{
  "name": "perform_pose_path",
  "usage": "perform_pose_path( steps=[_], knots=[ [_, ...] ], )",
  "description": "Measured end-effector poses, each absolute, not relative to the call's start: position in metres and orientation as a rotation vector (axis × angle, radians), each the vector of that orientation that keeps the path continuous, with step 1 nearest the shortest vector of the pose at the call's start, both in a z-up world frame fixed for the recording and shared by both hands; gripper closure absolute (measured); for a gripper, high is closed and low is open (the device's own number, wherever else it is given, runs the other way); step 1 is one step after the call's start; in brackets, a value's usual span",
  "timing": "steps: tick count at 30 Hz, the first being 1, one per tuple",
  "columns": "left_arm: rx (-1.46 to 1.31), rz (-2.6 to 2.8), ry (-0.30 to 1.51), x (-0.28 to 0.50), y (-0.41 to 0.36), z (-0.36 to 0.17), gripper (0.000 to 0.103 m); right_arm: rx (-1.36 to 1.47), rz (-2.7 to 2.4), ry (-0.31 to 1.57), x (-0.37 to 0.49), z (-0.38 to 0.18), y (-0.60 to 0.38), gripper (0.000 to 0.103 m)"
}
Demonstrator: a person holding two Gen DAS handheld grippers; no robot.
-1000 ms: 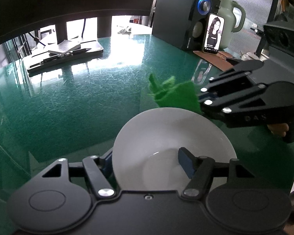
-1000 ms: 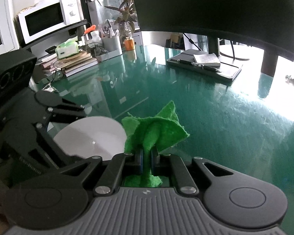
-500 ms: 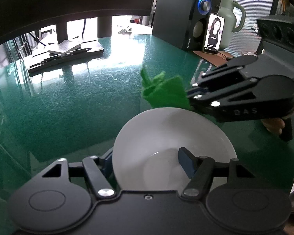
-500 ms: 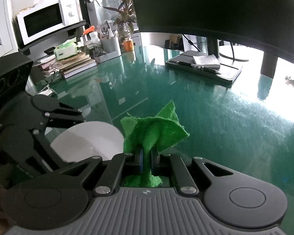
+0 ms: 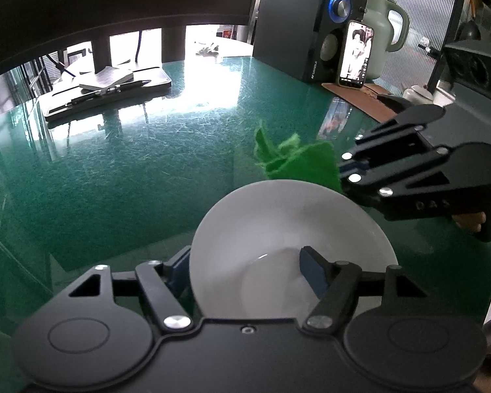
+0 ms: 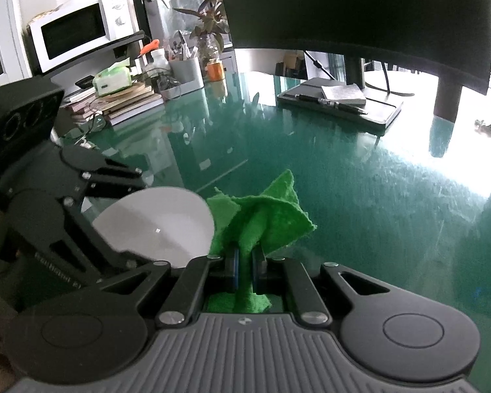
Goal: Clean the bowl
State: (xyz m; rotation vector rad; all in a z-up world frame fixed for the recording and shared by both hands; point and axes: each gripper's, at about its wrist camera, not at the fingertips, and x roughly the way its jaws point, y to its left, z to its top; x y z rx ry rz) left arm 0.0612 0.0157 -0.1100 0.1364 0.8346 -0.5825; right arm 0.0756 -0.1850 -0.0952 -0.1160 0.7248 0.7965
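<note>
The left tongs [image 5: 245, 271] straddle the near wall of the white bowl [image 5: 288, 229], one blue pad inside and one outside; their jaws are opening and the rim sits between them. The bowl stands on the green glass table [image 5: 131, 170], tilted toward the camera. The right tongs [image 6: 244, 262] are clamped tight on a green cloth [image 6: 262, 216], which fans out above the pads just beside the bowl's far rim. A smartphone [image 5: 355, 54] leans against a black speaker [image 5: 298, 23] at the table's far edge.
</note>
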Motion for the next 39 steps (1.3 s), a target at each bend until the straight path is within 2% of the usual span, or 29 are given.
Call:
perform_pose_path(
  steps=[39],
  knots=[
    [0.143,-0.586,0.836,0.059,0.015,-0.11,0.03,-0.098,0.881,0.707,0.104,-0.086,-0.163,0.094]
  ],
)
